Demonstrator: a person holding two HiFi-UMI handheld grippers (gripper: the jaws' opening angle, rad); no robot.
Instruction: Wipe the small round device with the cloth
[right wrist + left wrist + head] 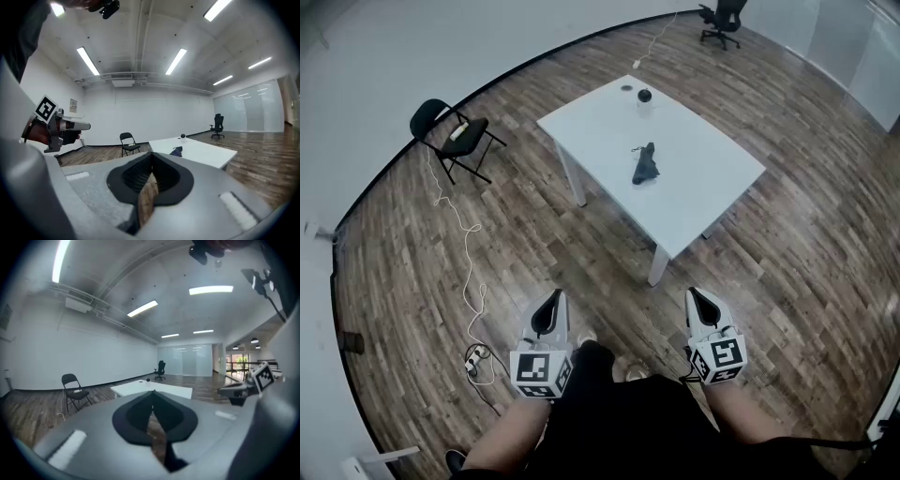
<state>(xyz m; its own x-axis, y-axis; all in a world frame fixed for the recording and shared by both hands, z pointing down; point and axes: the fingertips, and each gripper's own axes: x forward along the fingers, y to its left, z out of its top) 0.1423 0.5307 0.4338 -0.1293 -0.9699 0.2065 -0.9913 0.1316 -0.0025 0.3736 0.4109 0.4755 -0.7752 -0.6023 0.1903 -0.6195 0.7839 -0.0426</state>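
Approach stage: left tool (pixel 551 305) and right tool (pixel 698 302) both pinched closed, empty, well short of the white tabletop (pixel 703 178) bearing the dark crumpled cloth (pixel 645 165) and, apart, the small black round device (pixel 645 96). Next — step in, open, grasp cloth.

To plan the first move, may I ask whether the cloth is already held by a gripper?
No, the cloth lies loose on the table.

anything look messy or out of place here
Nothing spilled or broken. The cloth lies crumpled on the table, and a white cable trails loose over the floor from near the folding chair to a power strip.
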